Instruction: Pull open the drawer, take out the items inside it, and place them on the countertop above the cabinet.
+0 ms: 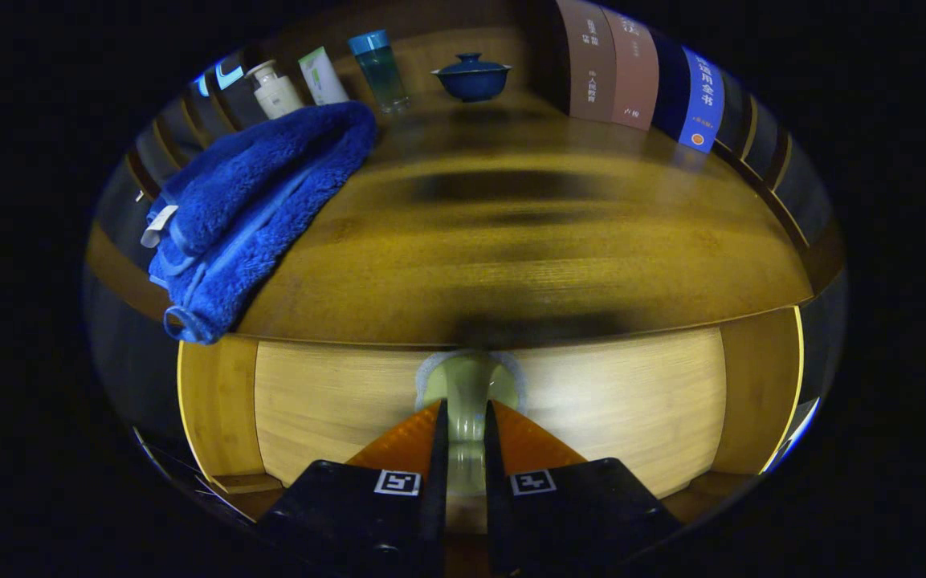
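A light wooden drawer front (607,409) sits under the cabinet's dark wooden countertop (527,241). A pale round knob (467,393) sticks out from the middle of the drawer front. My gripper (465,417) is right at the drawer, its two fingers closed on the knob's stem from either side. The drawer looks closed or barely open; its inside is hidden.
On the countertop a folded blue towel (254,209) hangs over the left front edge. Along the back stand a white pump bottle (275,90), a white tube (323,76), a blue-capped jar (381,71) and a blue lidded bowl (472,76). Upright books (639,76) line the right.
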`<action>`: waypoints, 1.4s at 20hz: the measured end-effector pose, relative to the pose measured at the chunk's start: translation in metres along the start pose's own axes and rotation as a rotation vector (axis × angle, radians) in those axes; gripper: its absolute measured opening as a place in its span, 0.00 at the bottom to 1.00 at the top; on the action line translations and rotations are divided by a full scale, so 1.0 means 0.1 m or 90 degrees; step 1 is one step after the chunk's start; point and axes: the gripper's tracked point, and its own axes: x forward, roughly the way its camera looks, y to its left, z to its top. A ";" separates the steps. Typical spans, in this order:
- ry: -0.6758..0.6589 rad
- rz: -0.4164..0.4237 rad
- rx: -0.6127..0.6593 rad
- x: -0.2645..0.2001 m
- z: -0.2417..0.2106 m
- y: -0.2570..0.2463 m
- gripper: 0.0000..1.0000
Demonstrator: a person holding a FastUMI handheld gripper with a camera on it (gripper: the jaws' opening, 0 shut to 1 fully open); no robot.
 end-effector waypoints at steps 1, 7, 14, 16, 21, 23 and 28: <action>-0.004 0.007 0.005 0.05 -0.02 -0.01 0.11; -0.031 0.037 0.009 -0.33 -0.16 0.00 0.11; -0.158 0.065 0.010 -1.20 -0.02 0.00 0.11; -0.203 0.066 0.005 -1.46 0.21 0.01 0.11; -0.276 0.062 0.004 -1.67 0.81 0.06 0.11; -0.278 0.065 0.009 -1.56 1.03 0.09 0.11; -0.251 0.064 0.022 -1.12 1.41 0.14 0.11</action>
